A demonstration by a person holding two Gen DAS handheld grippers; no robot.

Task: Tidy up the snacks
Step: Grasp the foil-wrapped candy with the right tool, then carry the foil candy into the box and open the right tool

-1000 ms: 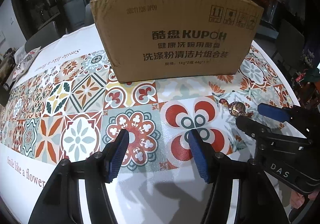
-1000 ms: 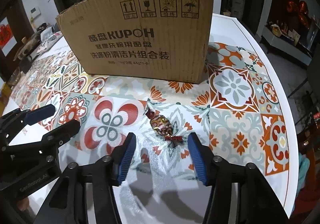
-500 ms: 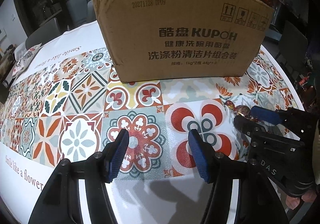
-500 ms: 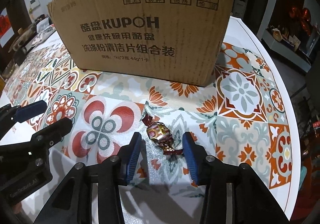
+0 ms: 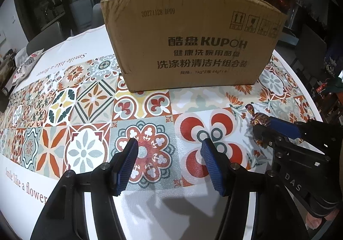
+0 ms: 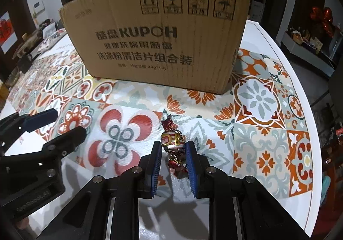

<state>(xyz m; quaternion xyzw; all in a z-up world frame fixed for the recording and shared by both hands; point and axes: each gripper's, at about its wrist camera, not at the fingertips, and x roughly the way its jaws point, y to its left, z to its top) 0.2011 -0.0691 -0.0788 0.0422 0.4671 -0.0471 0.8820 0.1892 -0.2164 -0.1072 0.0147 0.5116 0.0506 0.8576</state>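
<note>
Right tool [image 6: 174, 152] half closed, pads straddling wrapped candy [image 6: 173, 140] | candy on bench [image 6: 265, 139] near right edge, long axis along fingers | left tool [image 5: 169, 160] wide open, empty, farther | carton [image 6: 163, 43] beyond.
</note>
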